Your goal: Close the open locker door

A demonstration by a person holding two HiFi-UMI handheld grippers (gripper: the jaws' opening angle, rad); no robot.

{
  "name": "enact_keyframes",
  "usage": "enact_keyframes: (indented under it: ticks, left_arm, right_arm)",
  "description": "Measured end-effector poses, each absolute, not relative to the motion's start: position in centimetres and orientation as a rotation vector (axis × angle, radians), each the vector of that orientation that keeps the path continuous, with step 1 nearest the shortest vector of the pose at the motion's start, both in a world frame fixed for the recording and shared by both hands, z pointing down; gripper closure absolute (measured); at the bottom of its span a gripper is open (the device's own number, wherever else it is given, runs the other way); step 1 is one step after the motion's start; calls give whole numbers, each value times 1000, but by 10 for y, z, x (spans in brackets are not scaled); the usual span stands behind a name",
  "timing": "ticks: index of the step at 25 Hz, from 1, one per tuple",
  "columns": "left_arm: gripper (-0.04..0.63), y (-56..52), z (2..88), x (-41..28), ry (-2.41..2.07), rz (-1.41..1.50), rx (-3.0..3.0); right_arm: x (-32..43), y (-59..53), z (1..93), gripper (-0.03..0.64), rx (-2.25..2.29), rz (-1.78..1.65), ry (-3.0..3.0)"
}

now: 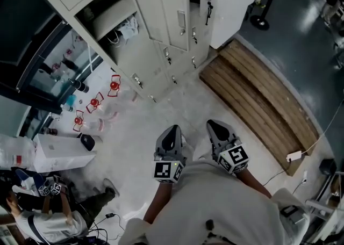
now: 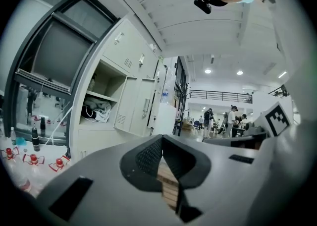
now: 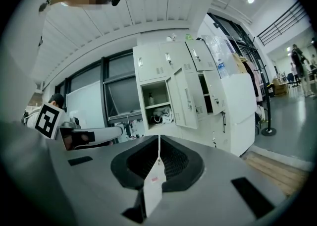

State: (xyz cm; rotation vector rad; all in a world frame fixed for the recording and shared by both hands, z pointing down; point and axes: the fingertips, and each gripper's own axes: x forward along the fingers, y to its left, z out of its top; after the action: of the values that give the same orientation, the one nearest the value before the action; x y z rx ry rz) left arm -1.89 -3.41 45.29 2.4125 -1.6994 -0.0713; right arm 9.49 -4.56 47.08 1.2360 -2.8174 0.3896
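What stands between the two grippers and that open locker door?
Nothing visible does. Only bare floor lies between the left gripper, the right gripper and the open locker door. The red items and the wooden platform sit off to either side.

Both are held low in front of the body, side by side with a small gap between them, pointing forward and down. The left hand-held gripper has its jaws pressed together with nothing in them, and it's the same deal with the right hand-held gripper: closed and empty. Each one's marker cube faces up at the back end. The bare left forearm and right forearm run back toward the torso.
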Motion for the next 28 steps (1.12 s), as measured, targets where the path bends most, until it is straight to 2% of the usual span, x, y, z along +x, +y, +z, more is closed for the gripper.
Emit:
enact_keyframes:
  ticks: [13, 28]
  left_arm:
    - [588, -160, 442, -63, -1566, -120, 2515]
    - [588, -211, 445, -115, -1588, -145, 2484]
  right_arm:
    - [39, -149, 463, 588, 1324, 362, -2751]
    - [-17, -206, 475, 588, 1281, 369, -2740]
